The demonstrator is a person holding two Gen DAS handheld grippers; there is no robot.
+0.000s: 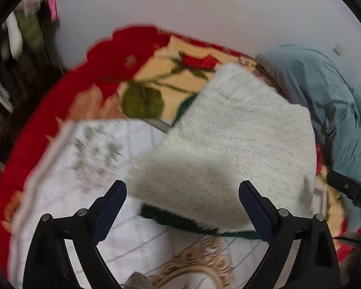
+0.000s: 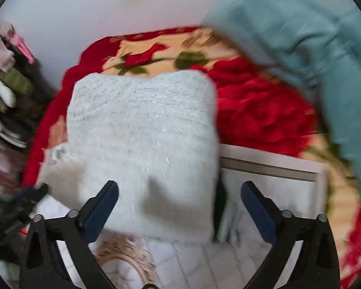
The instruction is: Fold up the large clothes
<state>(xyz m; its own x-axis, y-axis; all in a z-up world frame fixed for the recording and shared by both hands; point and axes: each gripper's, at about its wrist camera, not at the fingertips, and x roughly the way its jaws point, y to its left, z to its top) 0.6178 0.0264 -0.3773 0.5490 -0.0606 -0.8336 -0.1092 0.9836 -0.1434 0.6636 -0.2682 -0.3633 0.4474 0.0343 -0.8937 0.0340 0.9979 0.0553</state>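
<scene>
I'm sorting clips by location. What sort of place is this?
Most likely a bedroom, with folding done on a bed. A red floral fleece blanket covers the surface, a crumpled teal quilt lies at its edge, and a folded fuzzy white sweater rests on a white patterned sheet.

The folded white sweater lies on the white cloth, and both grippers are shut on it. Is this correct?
Not quite. The sweater does lie folded on the white cloth, but both wrist views show the left gripper and right gripper open, gripping nothing.

Clothes pile (image 2: 4, 91) blurred; green fabric (image 1: 180, 219) mostly hidden under sweater (image 1: 231, 144).
</scene>
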